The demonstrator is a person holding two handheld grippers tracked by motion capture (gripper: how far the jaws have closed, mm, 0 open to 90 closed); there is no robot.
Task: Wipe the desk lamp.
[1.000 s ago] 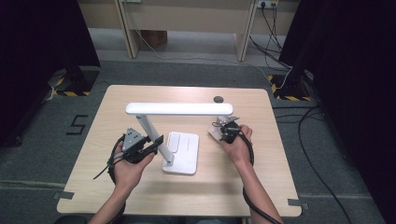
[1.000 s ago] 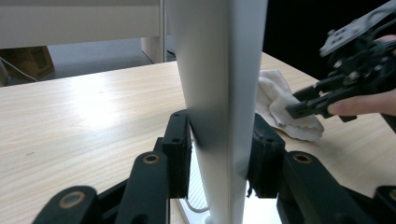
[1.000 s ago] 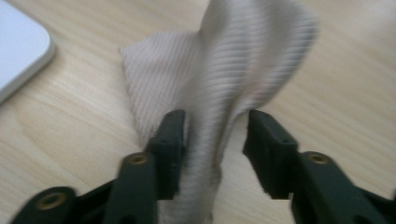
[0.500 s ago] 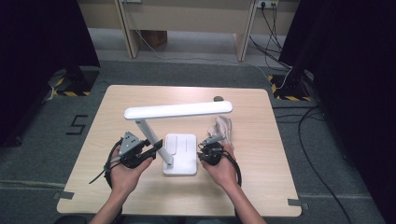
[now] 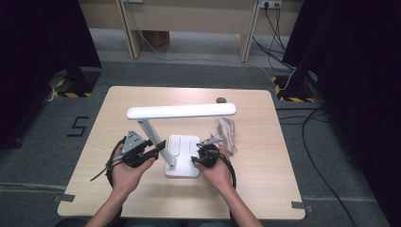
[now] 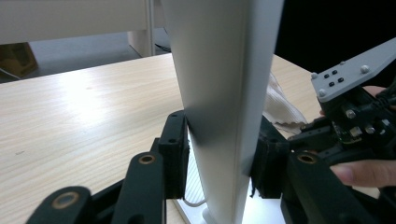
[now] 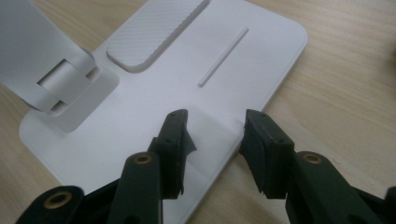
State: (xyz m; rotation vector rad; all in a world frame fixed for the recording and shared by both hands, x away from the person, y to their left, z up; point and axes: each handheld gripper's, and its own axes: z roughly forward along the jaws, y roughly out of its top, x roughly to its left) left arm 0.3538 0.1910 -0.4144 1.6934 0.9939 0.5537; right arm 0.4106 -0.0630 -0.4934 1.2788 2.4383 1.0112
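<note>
the left tool (image 6: 215,158) is clamped on the white lamp's upright arm (image 6: 224,93) while the right tool (image 7: 212,140), jaws just opening and empty, hovers over the base's (image 7: 187,84) near edge beneath it, so the lamp is steadied but any repositioning seems still ahead.

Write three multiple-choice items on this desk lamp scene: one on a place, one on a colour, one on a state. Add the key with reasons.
1. Where does the crumpled cloth lie?
A. On the table, right of the lamp base
B. Over the lamp head
C. On the floor

2. What colour is the desk lamp?
A. Black
B. White
C. Red

3. What are the left tongs doing?
A. Hanging open over the cloth
B. Clamping the lamp's upright arm
C. Holding a cable

Key: 1 A, the high view shows it beside the base; 2 B, head, arm and base are all white; 3 B, the left gripper view shows both pads pressed against the arm.
</note>
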